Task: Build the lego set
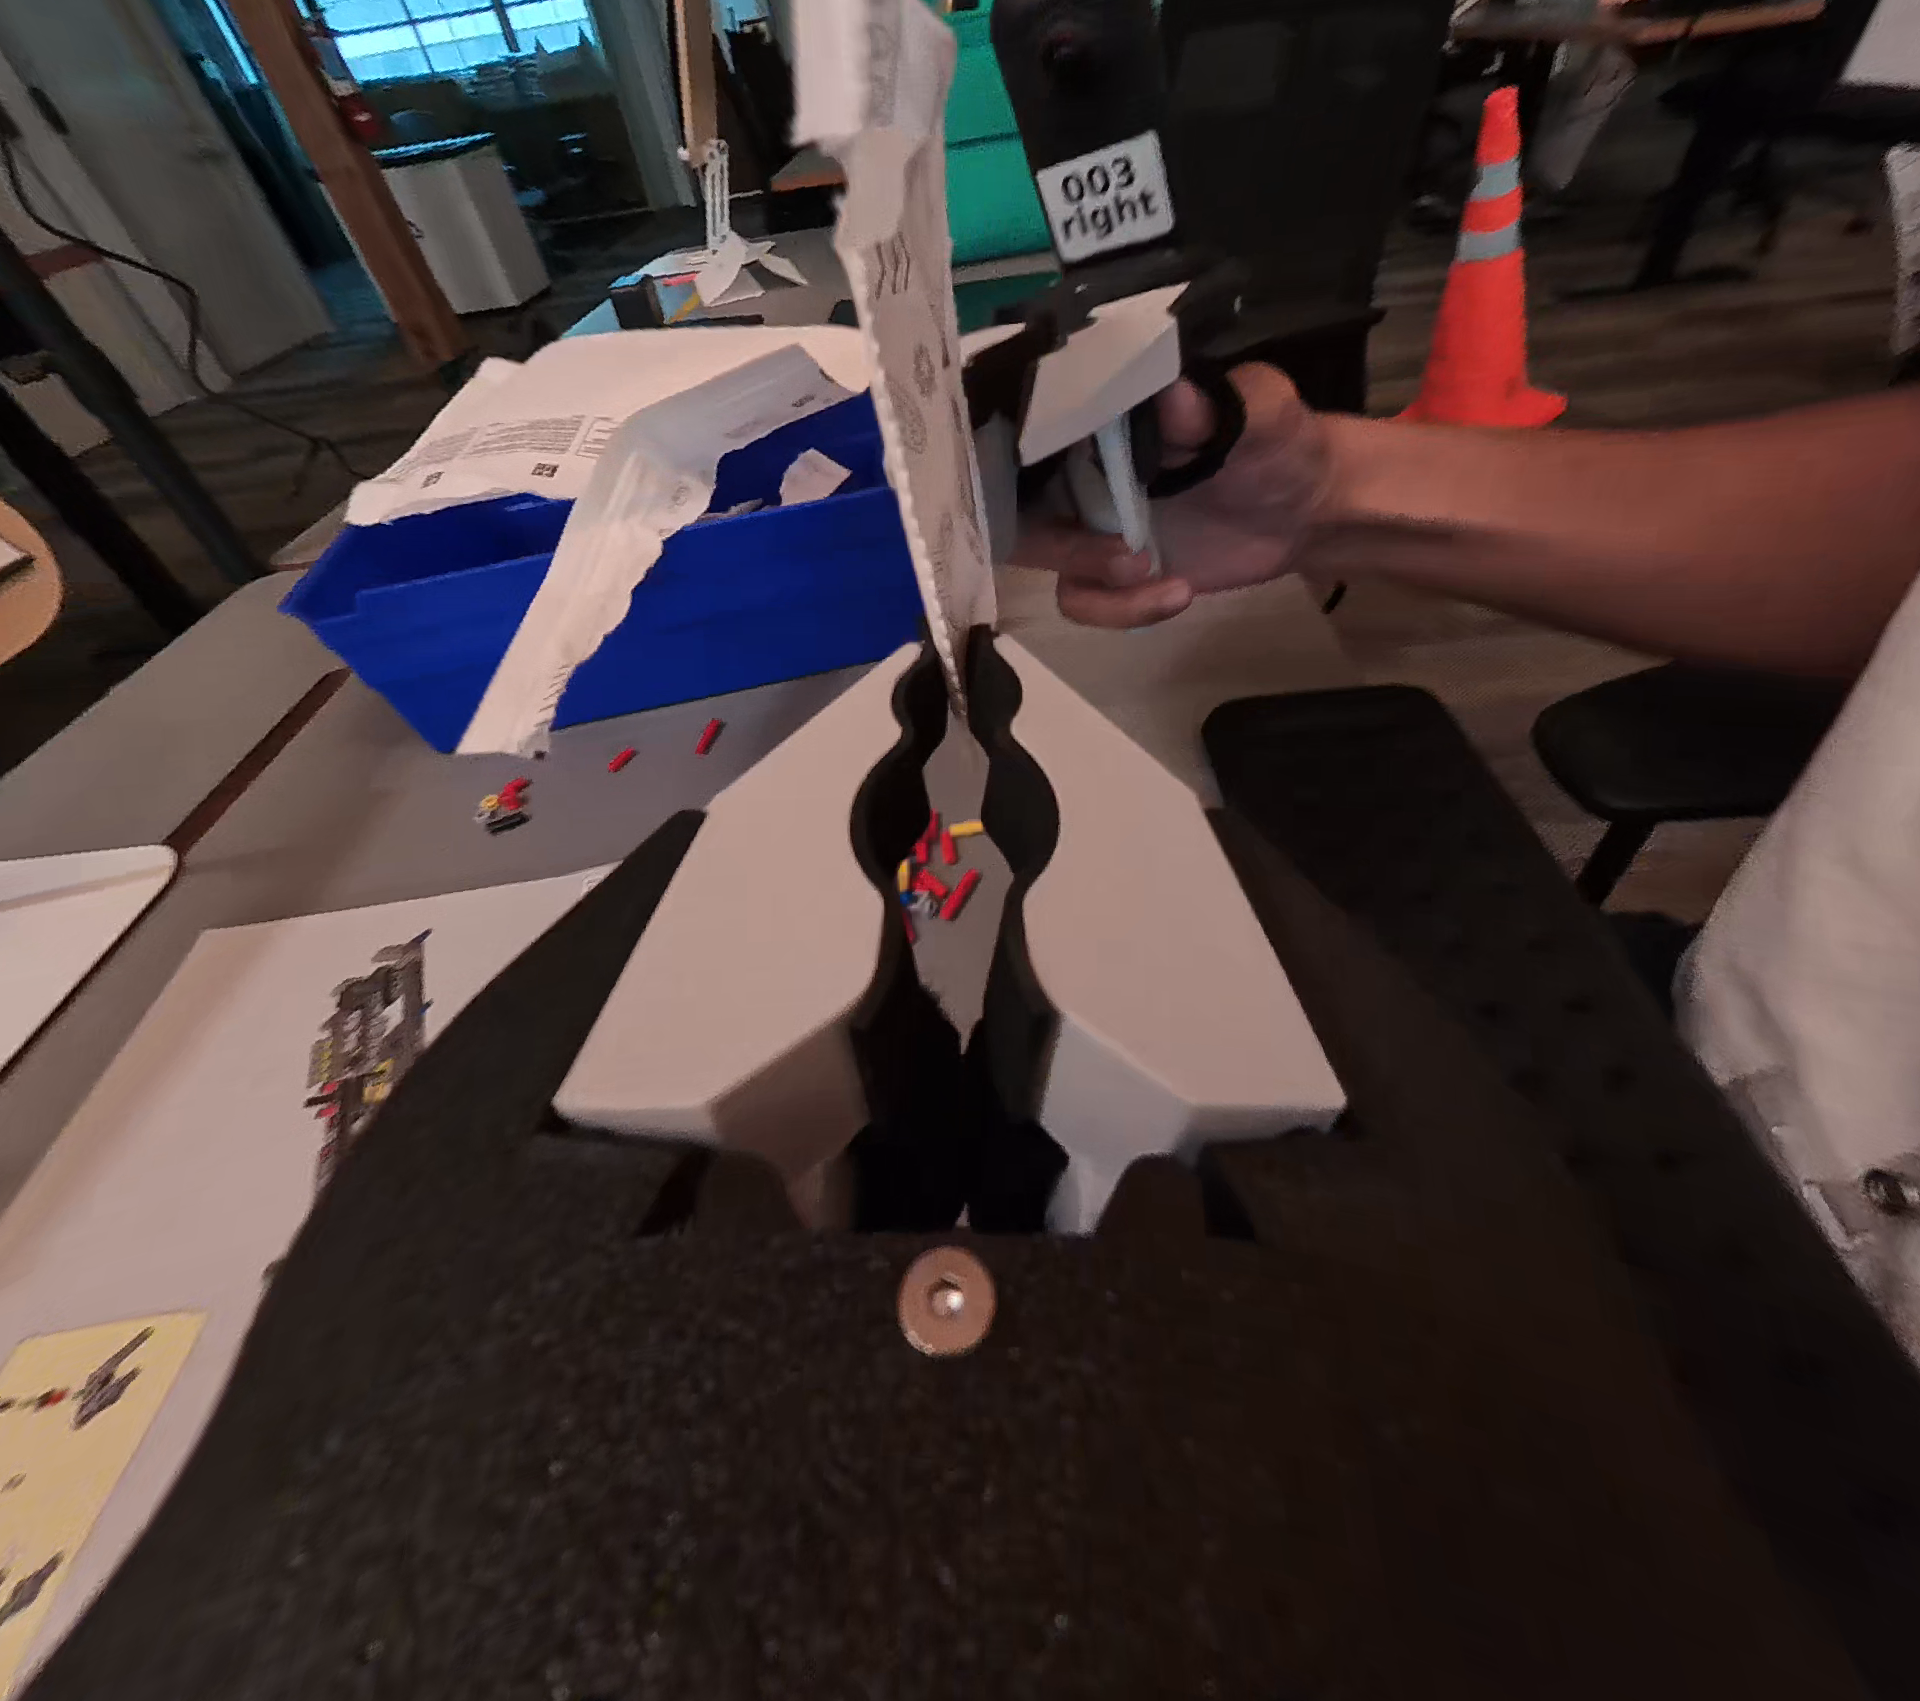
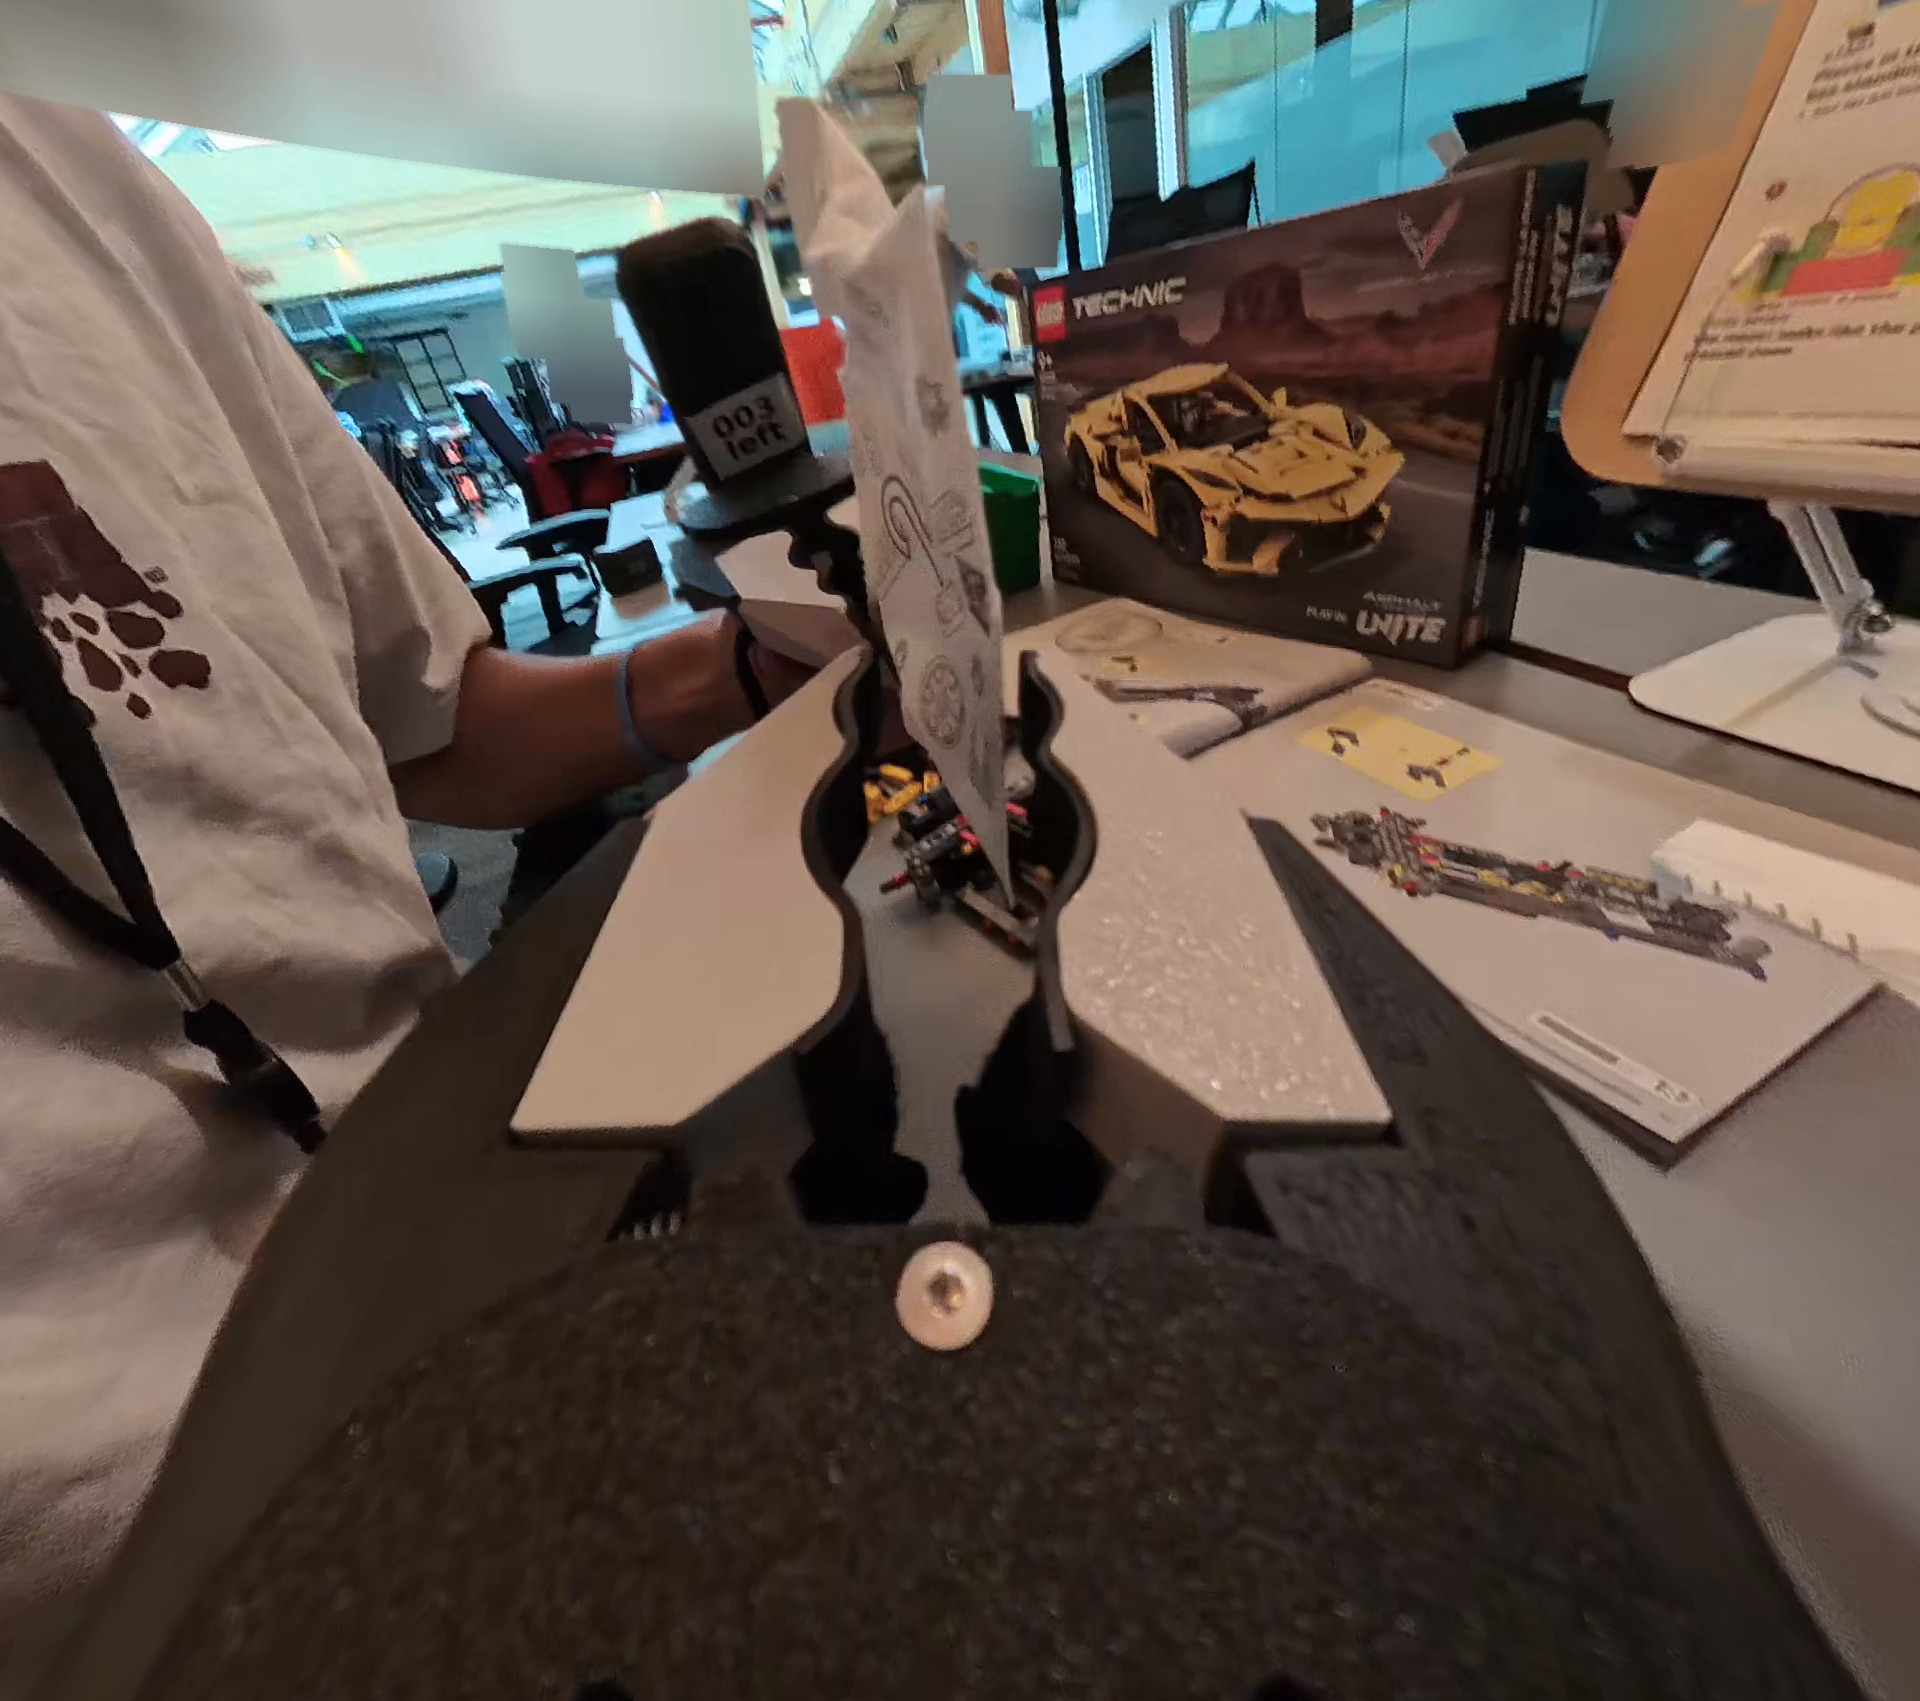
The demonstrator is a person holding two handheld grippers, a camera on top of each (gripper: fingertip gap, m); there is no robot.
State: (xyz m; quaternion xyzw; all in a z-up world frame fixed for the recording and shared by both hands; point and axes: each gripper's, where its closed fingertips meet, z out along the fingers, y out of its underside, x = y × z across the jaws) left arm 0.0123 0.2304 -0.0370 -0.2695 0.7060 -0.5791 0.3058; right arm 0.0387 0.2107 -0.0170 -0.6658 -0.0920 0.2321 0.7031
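A white paper parts bag (image 1: 914, 249) printed with part drawings stands upright above the table. My left gripper (image 1: 961, 664) is shut on its lower edge. My right gripper (image 2: 945, 675) is open, and the bag (image 2: 925, 508) passes between its spread fingers without being pinched. The right gripper also shows in the left wrist view (image 1: 1000, 446), held by a hand beside the bag. The left gripper shows in the right wrist view (image 2: 842, 602). Loose red and yellow pieces (image 1: 940, 872) lie on the table below. A partly built black assembly (image 2: 935, 851) lies under the bag.
A blue bin (image 1: 623, 591) with torn white bags stands at the back left, with red pins (image 1: 665, 742) in front. An open instruction booklet (image 2: 1507, 903), the set's box (image 2: 1278, 456) and a page stand (image 2: 1766, 301) are to the right. A black chair (image 1: 1403, 820) is beside the table. Across from one pair of fingers to the other is roughly 5 centimeters.
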